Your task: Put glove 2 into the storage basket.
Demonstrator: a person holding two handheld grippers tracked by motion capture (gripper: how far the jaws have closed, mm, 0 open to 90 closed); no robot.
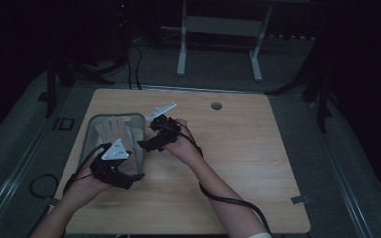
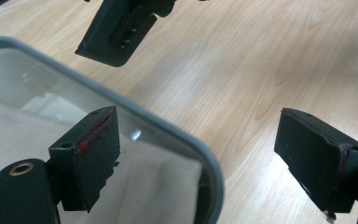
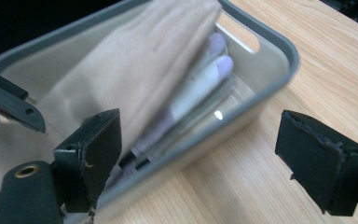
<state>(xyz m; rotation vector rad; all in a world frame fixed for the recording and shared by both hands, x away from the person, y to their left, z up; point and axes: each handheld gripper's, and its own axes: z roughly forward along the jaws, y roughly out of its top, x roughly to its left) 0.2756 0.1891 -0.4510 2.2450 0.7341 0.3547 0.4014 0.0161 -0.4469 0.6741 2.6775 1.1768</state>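
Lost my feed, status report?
Left gripper open, empty. Right gripper open, empty. Folded cloths in grey bin. Nothing blocking.

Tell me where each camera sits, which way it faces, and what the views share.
High view: above the person's side, looking forward and down on the table; forearms, left tongs and right tongs show.
Left gripper view: on the left tongs, over the bin rim; own open jaws.
Right gripper view: on the right tongs, facing the bin's folded cloth; own open jaws.
Shared: bin and tabletop.
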